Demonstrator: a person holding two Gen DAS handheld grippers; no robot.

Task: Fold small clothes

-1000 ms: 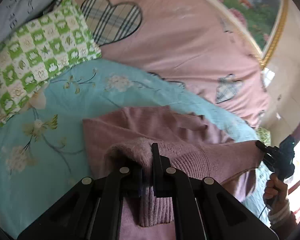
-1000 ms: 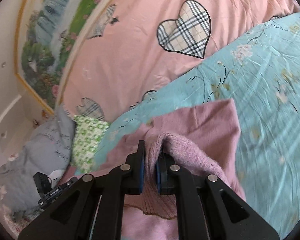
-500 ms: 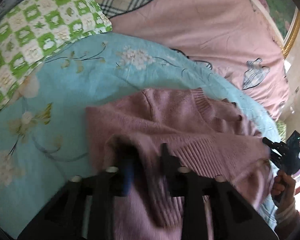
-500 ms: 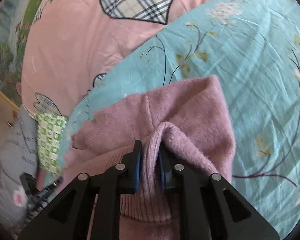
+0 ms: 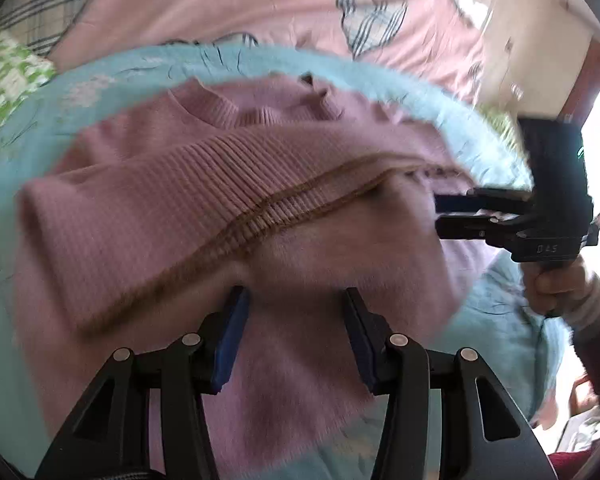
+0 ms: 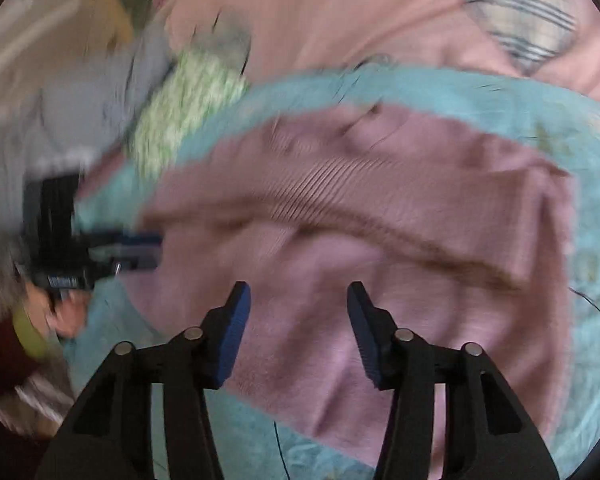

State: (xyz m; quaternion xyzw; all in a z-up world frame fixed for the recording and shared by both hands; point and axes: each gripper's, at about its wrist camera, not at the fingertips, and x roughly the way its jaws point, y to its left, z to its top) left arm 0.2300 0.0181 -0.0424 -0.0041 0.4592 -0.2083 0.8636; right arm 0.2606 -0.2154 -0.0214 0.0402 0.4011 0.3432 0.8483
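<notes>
Logging from my remote station: one mauve knit sweater (image 5: pixel 236 208), folded over on itself with its ribbed hem band running across the top layer, lying on my turquoise floral bedsheet (image 5: pixel 16 152). My left gripper (image 5: pixel 296 304) has its blue-padded jaws apart; they have just been opening, and only the flat sweater lies beneath the gap, unclamped. My right gripper (image 6: pixel 298 300) likewise stands apart, jaws just opened, with sweater fabric below and nothing pinched. Beyond the sheet: one pink quilt (image 5: pixel 228 4) with plaid heart patches, one green-and-white checked pillow (image 6: pixel 188 108). The right wrist view is heavily motion-blurred.
</notes>
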